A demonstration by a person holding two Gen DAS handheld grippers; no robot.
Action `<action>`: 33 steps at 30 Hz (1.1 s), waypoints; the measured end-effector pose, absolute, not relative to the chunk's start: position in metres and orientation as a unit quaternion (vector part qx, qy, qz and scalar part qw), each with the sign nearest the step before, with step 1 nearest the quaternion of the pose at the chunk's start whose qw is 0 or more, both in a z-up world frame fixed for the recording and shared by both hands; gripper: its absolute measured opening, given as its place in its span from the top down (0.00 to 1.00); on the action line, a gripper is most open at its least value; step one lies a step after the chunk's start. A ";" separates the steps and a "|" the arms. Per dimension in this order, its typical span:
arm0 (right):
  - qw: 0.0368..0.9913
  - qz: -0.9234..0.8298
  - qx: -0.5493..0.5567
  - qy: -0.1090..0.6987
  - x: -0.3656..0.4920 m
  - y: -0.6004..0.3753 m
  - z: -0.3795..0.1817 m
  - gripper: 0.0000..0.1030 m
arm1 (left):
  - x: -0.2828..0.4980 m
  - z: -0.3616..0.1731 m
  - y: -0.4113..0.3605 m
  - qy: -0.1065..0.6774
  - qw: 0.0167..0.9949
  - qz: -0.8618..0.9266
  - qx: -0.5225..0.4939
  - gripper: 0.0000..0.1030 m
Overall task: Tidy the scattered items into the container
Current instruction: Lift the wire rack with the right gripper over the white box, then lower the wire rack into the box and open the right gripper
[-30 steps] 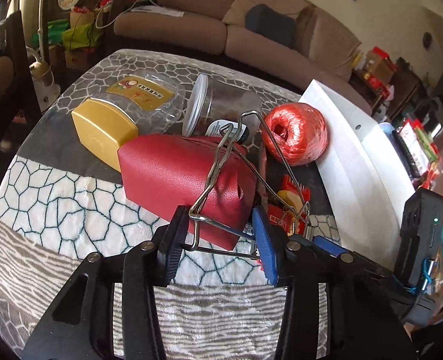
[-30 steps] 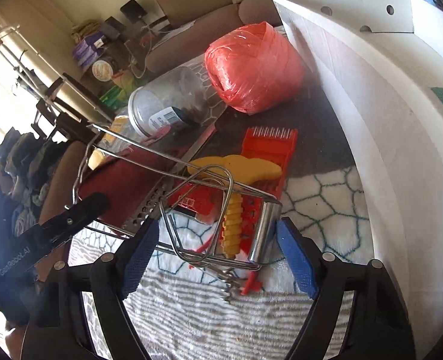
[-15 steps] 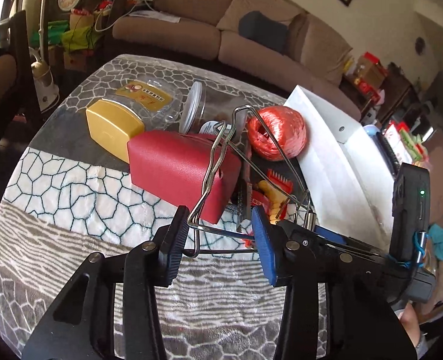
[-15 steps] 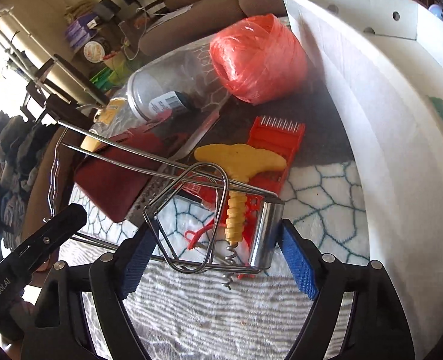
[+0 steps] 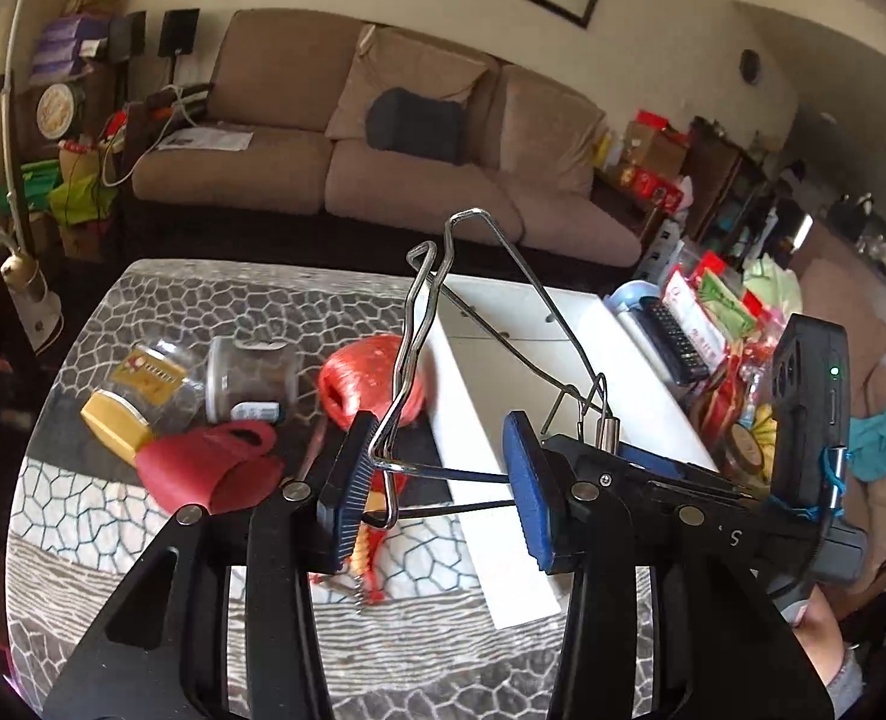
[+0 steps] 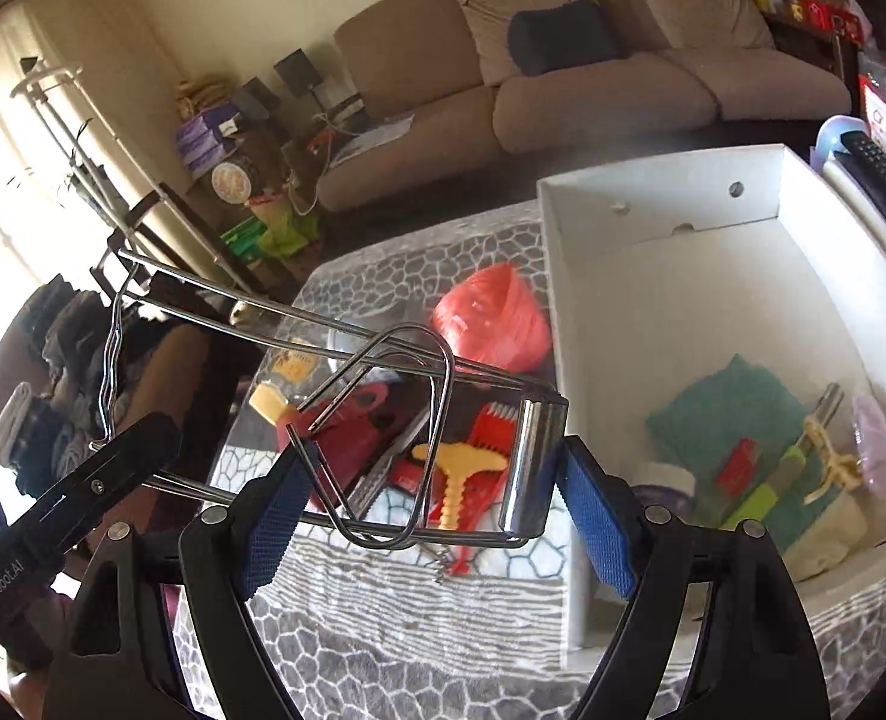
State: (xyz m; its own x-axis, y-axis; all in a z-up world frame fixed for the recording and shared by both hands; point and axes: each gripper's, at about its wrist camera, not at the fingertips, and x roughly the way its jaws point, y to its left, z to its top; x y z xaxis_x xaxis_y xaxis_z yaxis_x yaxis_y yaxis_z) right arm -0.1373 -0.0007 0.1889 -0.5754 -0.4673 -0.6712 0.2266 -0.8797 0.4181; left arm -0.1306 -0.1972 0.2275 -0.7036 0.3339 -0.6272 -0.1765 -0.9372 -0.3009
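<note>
While you carry wire rack (image 6: 335, 420) aloft beside box (image 6: 670, 276), left gripper (image 5: 437, 480) and right gripper (image 6: 437, 516) each pinch one end, jaws part-closed. Box holds several items; twine (image 5: 371, 378), jars (image 5: 251, 372), corkscrew (image 6: 460, 474) remain on table (image 5: 173, 570).

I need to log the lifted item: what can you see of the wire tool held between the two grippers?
The wire tool is bare, shiny steel: long bent rods, a wavy section, a paperclip-like loop and a short polished sleeve. It hangs tilted above the table, touching nothing below. The right gripper holds the loop-and-sleeve end; the left gripper has rods between its pads.
</note>
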 end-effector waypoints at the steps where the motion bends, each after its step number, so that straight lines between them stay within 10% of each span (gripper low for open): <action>1: 0.191 -0.877 0.414 -0.150 -0.142 0.014 0.191 0.19 | -0.139 0.228 -0.182 -0.109 0.149 0.915 -0.359 0.61; 11: 0.128 -0.869 0.451 -0.159 -0.237 0.142 0.162 0.19 | -0.248 0.170 -0.066 -0.126 0.216 0.880 -0.404 0.52; 21: 0.068 -0.850 0.520 -0.052 -0.372 0.153 0.087 0.19 | -0.296 0.121 -0.071 -0.149 0.180 0.872 -0.430 0.15; 33: 0.020 -0.842 0.528 0.109 -0.417 0.117 0.033 0.17 | -0.312 0.105 -0.062 -0.088 0.158 0.868 -0.462 0.14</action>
